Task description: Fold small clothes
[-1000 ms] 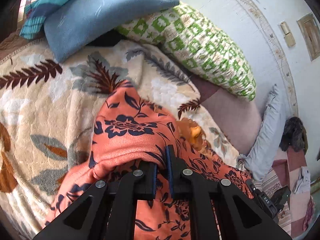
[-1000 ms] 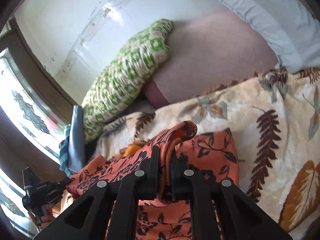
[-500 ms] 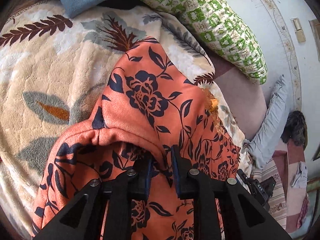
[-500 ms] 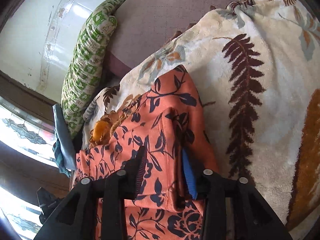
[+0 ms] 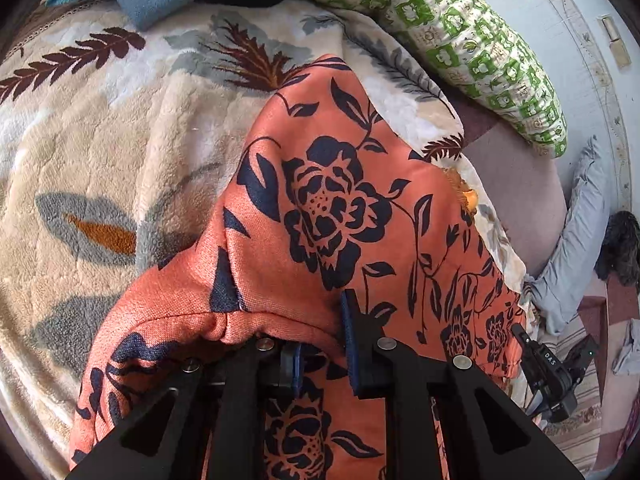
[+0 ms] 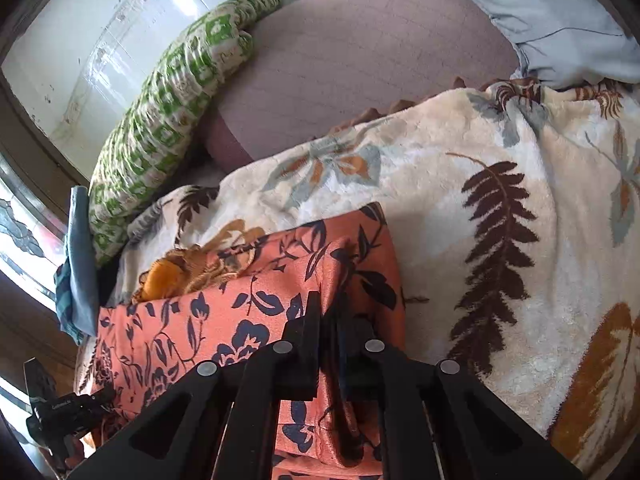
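An orange floral garment (image 5: 320, 216) lies on a bed, on a cream leaf-print blanket (image 5: 100, 152), partly doubled over itself.

At the left, the left tongs (image 5: 324, 344) stand part-open. A rolled hem drapes over one pad and hides it, so whether the cloth is pinched cannot be told.

In the middle, a mustard-yellow knitted item (image 6: 168, 276) lies against the garment's far edge, half covered by it.

At the right, the right tongs (image 6: 329, 312) are drawn narrow on a raised ridge of the garment (image 6: 240, 320), near its right edge.

A green-patterned pillow (image 6: 160, 112) lies along the wall beyond.

Likely risks: if the left side is loose while the right grips, a pull could drag the fold askew. The plush blanket may catch the fabric and bunch it. The yellow item could get folded in.

Hard to make out: the garment's near part is hidden under both tools, so its type and full outline are unclear.
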A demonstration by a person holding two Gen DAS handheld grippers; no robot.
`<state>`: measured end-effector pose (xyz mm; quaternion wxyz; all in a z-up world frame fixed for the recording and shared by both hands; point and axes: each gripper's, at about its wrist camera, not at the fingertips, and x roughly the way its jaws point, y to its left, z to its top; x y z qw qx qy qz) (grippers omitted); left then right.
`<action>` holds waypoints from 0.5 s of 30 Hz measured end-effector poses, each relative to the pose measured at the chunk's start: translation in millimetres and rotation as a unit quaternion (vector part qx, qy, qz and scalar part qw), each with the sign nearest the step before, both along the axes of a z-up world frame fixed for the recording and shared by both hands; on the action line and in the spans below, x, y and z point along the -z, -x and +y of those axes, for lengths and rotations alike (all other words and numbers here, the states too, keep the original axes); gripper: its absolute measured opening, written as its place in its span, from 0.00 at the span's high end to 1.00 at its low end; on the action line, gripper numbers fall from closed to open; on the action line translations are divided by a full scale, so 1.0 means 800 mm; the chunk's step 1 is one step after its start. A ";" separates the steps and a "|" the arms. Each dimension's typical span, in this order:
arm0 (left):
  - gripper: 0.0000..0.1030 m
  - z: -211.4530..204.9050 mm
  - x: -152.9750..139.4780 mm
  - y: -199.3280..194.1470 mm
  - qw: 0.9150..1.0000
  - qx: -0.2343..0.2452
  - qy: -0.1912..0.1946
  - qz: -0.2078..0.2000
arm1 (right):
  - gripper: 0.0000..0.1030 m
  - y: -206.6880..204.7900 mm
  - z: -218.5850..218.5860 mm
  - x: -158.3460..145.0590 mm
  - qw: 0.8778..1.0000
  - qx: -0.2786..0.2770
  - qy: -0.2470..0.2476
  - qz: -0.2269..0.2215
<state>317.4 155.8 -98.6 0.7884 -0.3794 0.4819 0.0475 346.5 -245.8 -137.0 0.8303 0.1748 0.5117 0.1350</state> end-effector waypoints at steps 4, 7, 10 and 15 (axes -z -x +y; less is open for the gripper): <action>0.84 -0.008 0.001 -0.007 1.000 0.010 -0.019 0.003 | 0.95 0.000 0.002 0.026 1.000 0.004 0.015 0.011; 0.84 -0.011 0.002 -0.016 1.000 0.012 -0.026 0.012 | 0.94 -0.002 0.007 0.026 0.999 0.001 0.031 0.009; 0.84 -0.008 -0.005 -0.020 0.999 0.016 -0.015 0.038 | 0.85 -0.003 0.001 0.009 0.999 0.006 0.026 0.028; 0.77 -0.004 -0.035 0.010 0.996 0.044 0.024 0.074 | 0.72 0.042 -0.037 -0.051 1.000 0.008 -0.018 0.021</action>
